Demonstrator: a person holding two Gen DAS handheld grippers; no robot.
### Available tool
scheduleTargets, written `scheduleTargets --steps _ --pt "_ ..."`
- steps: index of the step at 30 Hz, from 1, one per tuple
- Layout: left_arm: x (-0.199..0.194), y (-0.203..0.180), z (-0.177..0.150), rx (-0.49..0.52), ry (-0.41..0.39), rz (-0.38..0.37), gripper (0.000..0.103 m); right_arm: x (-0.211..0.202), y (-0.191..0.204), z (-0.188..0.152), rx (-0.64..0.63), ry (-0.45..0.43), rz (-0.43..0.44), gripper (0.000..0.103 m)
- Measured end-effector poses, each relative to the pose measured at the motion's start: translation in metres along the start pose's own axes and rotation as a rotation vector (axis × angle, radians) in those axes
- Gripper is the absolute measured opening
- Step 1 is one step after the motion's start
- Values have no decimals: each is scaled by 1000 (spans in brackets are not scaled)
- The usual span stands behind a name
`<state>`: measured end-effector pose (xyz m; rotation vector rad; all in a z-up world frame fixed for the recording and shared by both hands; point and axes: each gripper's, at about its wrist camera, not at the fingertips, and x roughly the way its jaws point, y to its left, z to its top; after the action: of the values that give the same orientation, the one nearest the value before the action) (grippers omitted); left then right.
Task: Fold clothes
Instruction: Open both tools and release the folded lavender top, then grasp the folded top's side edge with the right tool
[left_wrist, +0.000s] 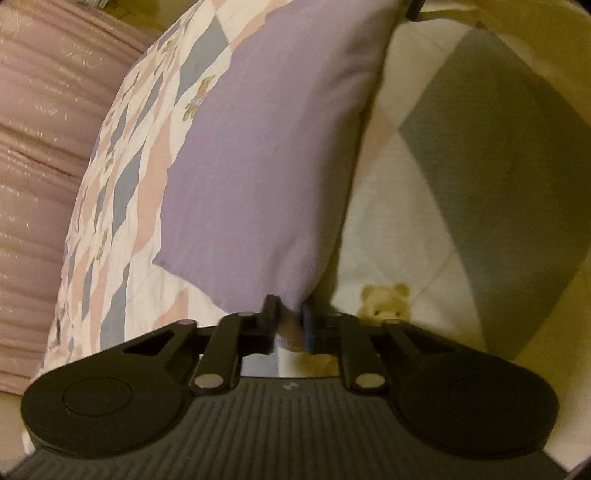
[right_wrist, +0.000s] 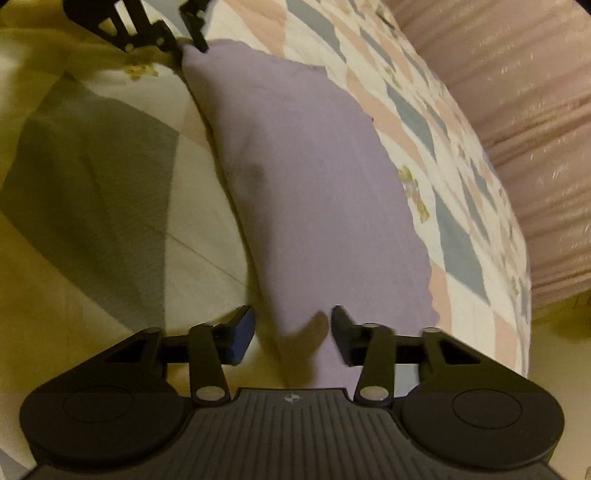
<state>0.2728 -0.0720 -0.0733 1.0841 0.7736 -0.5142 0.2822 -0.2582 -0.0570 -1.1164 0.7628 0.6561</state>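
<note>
The left gripper (left_wrist: 289, 325) is pinching one corner of the purple cloth (left_wrist: 266, 155), low in the middle of the left wrist picture. The right gripper (right_wrist: 291, 332) has its two fingers spread apart, with the other end of the cloth lying between them but not squeezed. I think the step now is to get a good hold on both ends so the cloth can be lifted and folded over. To do it well, the right gripper should close on the cloth edge only, not on the blanket (right_wrist: 424, 122) under it. Then both ends should go up together and stay level, so the cloth does not twist or bunch.

The cloth is plain, soft and light purple. It runs as a long band up the middle of both pictures, with edges that look a bit uneven. It lies on a blanket with pink, grey and white squares and small bears (left_wrist: 386, 301). A puffy pink quilt (left_wrist: 40, 147) sits at the left edge of the left wrist picture.
</note>
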Motion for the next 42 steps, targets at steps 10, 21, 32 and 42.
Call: scheduleTargets --steps 10,21,32,42 --pt "-5 4 -9 -6 -16 -9 4 5 -17 -24 111 93 20 2" --pt "-44 73 -37 -649 91 -94 14 -42 -82 -19 396 103 117 23" --pt "-74 83 -79 -1806 105 -293 33 -14 -168 54 306 -47 413 37" --pt "-47 39 -43 -2270 17 -234 39 46 -227 118 126 -90 640 48"
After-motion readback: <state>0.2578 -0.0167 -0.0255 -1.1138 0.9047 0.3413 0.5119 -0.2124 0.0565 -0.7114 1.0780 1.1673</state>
